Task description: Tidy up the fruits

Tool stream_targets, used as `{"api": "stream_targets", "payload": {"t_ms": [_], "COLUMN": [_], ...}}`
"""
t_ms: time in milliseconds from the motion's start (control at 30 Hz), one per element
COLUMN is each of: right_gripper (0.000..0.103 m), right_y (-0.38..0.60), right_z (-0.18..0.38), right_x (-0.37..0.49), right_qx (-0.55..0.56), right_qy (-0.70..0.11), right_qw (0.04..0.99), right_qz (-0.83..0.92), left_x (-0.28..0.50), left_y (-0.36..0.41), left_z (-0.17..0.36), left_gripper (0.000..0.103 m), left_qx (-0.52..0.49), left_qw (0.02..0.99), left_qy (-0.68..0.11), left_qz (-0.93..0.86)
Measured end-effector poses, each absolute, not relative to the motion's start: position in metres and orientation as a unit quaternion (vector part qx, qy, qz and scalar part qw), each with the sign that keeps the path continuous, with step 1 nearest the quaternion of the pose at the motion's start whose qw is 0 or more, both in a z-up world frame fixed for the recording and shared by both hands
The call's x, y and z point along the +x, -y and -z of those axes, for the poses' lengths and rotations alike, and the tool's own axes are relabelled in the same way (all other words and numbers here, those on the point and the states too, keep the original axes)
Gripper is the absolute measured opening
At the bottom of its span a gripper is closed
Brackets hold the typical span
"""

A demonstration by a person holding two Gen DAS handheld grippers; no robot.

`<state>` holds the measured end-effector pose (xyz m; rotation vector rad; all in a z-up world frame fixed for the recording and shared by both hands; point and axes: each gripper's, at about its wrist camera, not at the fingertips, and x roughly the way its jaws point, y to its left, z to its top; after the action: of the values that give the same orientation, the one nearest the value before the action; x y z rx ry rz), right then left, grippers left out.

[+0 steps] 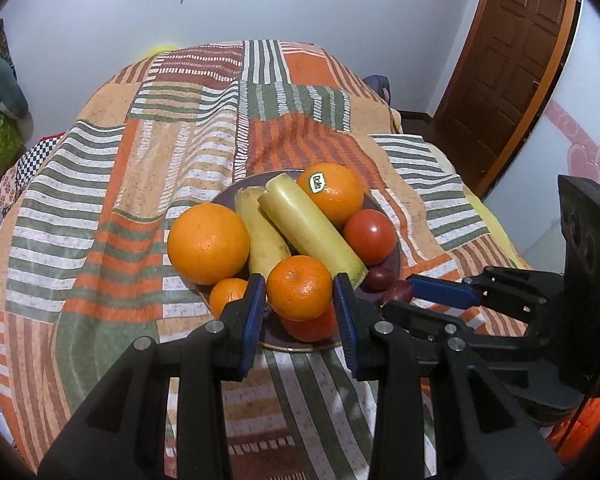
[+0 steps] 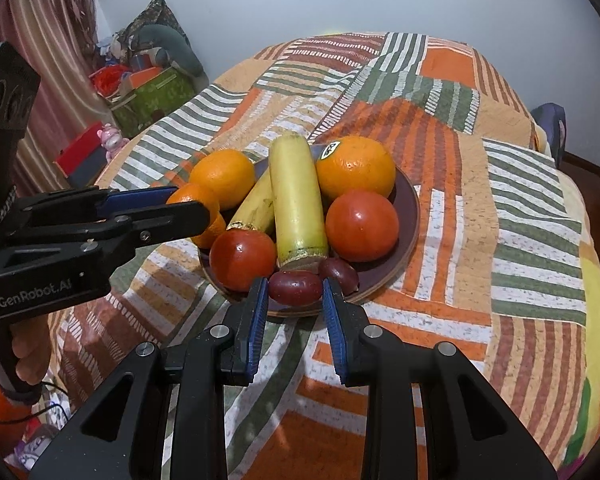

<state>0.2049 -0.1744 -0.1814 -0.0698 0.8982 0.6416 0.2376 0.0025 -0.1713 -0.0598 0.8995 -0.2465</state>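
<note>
Fruits are filling 1 plate [image 2: 414,204]. The left gripper [image 1: 299,295] is clamping a mandarin [image 1: 299,288], the right gripper [image 2: 295,294] a plum [image 2: 295,287], likely for sorting.

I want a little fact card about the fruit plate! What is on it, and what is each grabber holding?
plate: dark plate on a striped cloth
big oranges: two, one with a sticker
bananas: two, lying in the middle
tomatoes: two red ones
left gripper: shut on a small orange
right gripper: shut on a dark red fruit
another dark red fruit: beside it on the plate
</note>
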Motion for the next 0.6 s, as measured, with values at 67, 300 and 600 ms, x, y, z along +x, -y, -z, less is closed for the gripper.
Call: {"api": "stream_targets", "payload": {"t_ms": [67, 300, 600], "right_gripper": [0.026, 0.026, 0.026], "right_y": [0.174, 0.167, 0.164], "right_z": [0.183, 0.192, 0.198], "right_x": [0.207, 0.21, 0.214], "right_qx": [-0.033, -0.034, -0.035], "right_qy": [-0.429, -0.439, -0.446], "right_qw": [0.849, 0.841, 0.837], "right_qz": [-0.306, -0.314, -0.315], "left_x": [0.241, 0.253, 0.259], "left_y": [-0.002, 0.003, 0.007], "left_z": [0.174, 0.186, 0.191], "left_gripper": [0.034, 0.034, 0.038], "left_qx": [-0.028, -0.02, -0.01], "left_qw": [0.892, 0.888, 0.885], "left_qy": [-0.436, -0.443, -0.451], "left_qz": [0.117, 0.12, 0.118]}}
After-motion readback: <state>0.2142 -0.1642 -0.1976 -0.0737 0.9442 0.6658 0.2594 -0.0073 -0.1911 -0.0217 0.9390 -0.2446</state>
